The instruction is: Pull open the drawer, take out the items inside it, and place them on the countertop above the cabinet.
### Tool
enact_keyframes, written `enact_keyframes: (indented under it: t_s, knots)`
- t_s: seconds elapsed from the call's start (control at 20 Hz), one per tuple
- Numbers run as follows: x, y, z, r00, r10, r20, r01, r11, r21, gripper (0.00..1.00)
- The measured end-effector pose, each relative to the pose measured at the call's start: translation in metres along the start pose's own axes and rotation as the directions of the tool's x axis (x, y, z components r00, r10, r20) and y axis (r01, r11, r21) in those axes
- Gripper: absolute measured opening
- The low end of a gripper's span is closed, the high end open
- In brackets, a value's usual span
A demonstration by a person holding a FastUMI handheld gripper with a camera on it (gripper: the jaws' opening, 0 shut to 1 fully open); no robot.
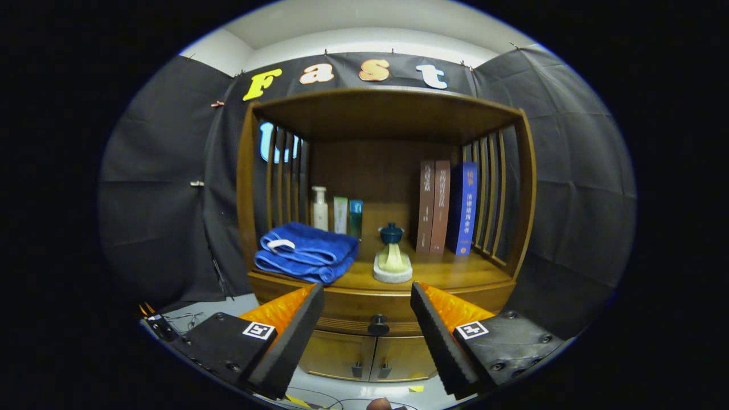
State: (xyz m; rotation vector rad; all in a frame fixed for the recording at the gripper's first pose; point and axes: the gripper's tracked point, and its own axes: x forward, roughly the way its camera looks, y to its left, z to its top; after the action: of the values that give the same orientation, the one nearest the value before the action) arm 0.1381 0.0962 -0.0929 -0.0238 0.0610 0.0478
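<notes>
A wooden cabinet (381, 228) stands ahead of the gripper (367, 319), whose fingers are spread wide and hold nothing. Its drawer (364, 310) is closed, with a dark knob (378, 324) showing between the fingers. On the worktop (450, 270) above lie a folded blue towel (307, 250), three bottles (336, 213), a small teal-lidded pot on a stone base (392, 256) and three upright books (447, 208).
</notes>
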Motion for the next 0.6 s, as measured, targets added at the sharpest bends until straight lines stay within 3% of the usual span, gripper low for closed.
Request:
enact_keyframes:
  t_s: [0.25,0.6]
  knots:
    - [-0.054,-0.008,0.063,0.999,-0.015,0.032,0.014,0.999,0.039,0.99]
    - [-0.095,-0.028,0.097,0.997,-0.039,0.059,0.033,0.995,0.097,0.99]
